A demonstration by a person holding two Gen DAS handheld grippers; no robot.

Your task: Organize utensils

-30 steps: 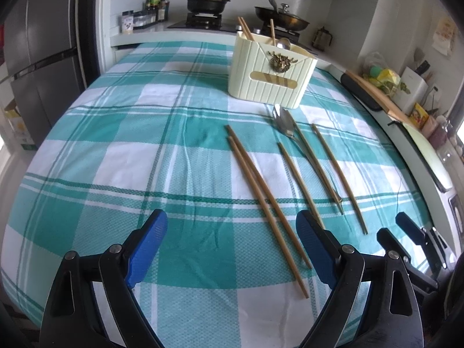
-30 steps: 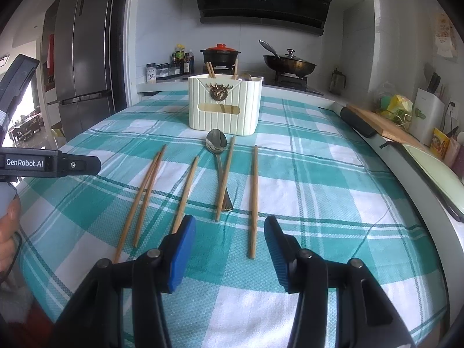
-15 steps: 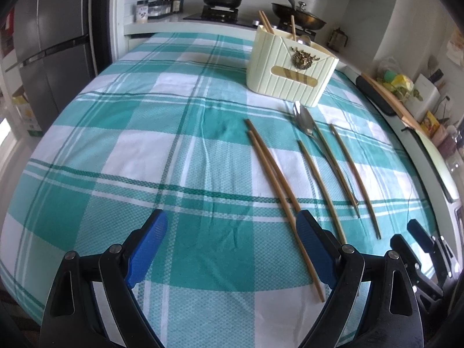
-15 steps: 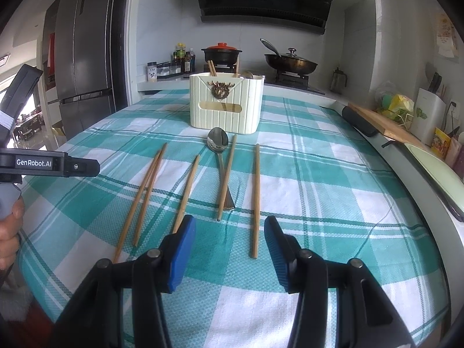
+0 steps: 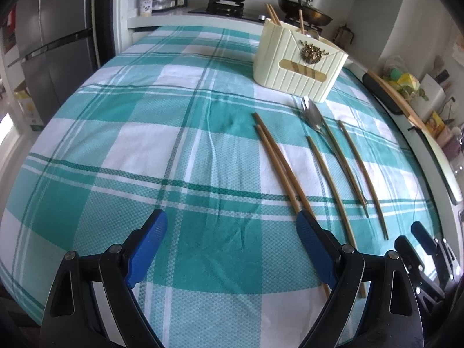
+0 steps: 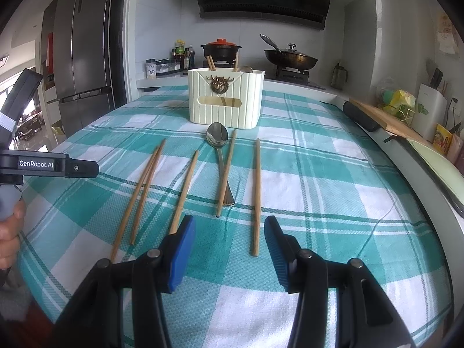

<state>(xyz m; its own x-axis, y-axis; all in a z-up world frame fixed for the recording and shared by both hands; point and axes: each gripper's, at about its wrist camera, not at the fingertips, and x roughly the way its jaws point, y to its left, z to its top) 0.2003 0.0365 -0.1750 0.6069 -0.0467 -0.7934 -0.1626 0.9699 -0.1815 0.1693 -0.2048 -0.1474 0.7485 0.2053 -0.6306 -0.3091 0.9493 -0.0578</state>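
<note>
I had the left gripper [image 5: 232, 240] spread wide and empty over the teal checked tablecloth [image 5: 145, 133], with the pair of wooden chopsticks [image 5: 278, 165] running under its right-hand finger. The right gripper [image 6: 229, 243] stood part open, pinching nothing, with three single chopsticks [image 6: 255, 194] and the steel spoon [image 6: 217, 139] just ahead of it. Beyond them stood the cream utensil holder [image 6: 226, 101], holding what looked like more chopsticks.
</note>
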